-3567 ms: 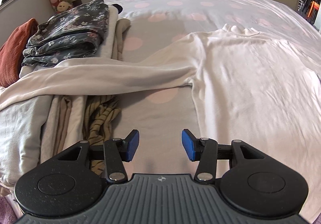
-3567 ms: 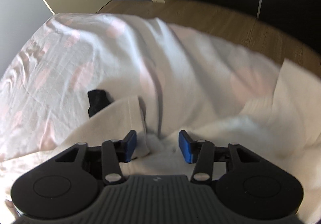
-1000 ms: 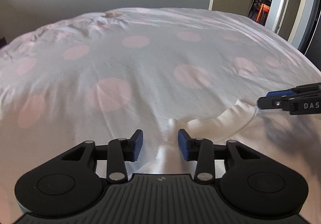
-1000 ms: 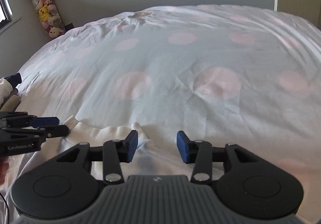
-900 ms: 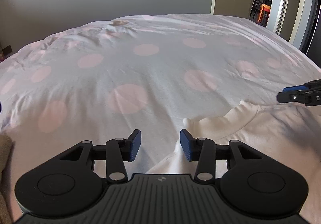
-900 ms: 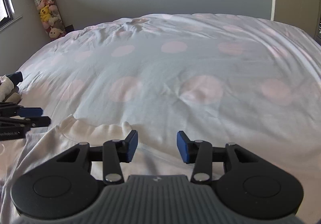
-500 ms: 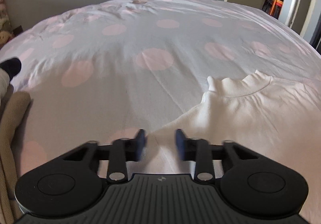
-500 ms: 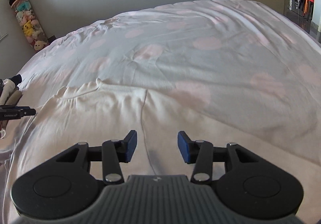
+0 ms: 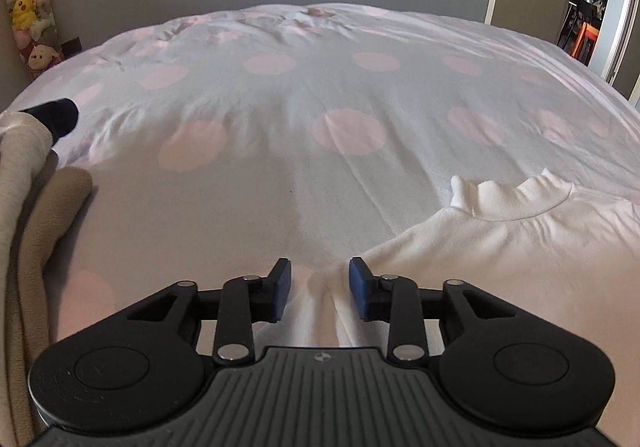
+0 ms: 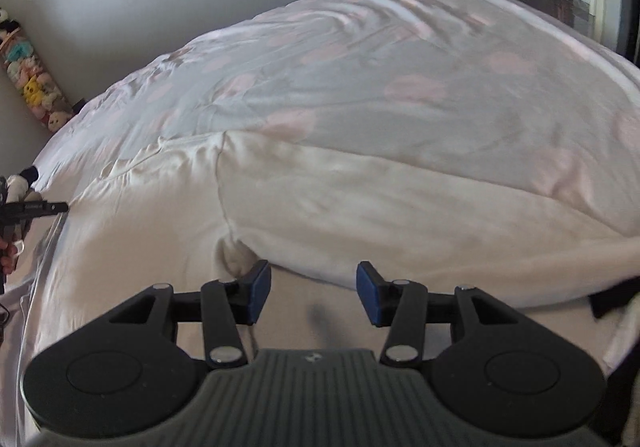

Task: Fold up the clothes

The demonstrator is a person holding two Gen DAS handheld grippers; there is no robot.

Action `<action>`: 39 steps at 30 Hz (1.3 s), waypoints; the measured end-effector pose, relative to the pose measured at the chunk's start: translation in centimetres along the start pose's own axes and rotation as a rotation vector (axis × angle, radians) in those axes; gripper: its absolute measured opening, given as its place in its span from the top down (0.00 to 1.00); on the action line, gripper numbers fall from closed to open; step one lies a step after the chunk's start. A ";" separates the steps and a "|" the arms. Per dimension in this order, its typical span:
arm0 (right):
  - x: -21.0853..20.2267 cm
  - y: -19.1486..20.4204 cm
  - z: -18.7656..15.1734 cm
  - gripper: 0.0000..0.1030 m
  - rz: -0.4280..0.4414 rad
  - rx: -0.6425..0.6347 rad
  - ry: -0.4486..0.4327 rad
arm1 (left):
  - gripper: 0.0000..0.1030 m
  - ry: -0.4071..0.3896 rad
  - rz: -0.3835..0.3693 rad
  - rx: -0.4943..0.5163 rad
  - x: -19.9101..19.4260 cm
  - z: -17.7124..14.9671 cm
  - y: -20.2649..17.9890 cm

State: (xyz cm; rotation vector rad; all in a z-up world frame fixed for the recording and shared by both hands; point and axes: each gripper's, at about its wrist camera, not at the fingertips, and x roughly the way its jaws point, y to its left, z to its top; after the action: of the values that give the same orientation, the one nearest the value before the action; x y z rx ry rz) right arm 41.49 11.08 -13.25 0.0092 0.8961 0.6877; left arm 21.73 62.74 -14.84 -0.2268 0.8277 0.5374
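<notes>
Spreading the cream shirt [image 9: 520, 247] flat on the bed [image 9: 320, 107] for folding; left claw [image 9: 318, 289] was opening astride its shoulder seam, unclamped; right claw [image 10: 314, 293], at the sleeve's six o'clock, gaped empty.

Shirt [image 9: 520, 247] lies on bed [image 9: 320, 95], clothes pile [image 9: 36, 215] at left.

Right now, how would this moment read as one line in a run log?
step: spreading white top flat on bed | left hand-held gripper: opening, shoulder fabric between jaws | right hand-held gripper: open, empty, near sleeve
</notes>
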 end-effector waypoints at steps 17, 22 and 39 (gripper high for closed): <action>-17.1 -21.3 1.3 0.51 -0.357 0.568 -0.139 | 0.54 0.042 -0.062 0.117 -13.0 -8.5 -1.9; -16.6 -25.2 -0.5 0.52 -0.400 0.636 -0.130 | 0.54 0.041 -0.053 0.141 -15.8 -10.0 -2.4; -11.6 -31.0 -2.3 0.81 -0.350 0.722 -0.062 | 0.51 0.039 0.005 0.152 -18.1 -10.0 -4.2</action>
State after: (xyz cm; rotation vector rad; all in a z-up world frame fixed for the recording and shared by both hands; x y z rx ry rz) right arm 51.84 -20.34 -15.23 0.5027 1.0137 0.0137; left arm 7.56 48.63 -7.96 -0.0959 0.9034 0.4736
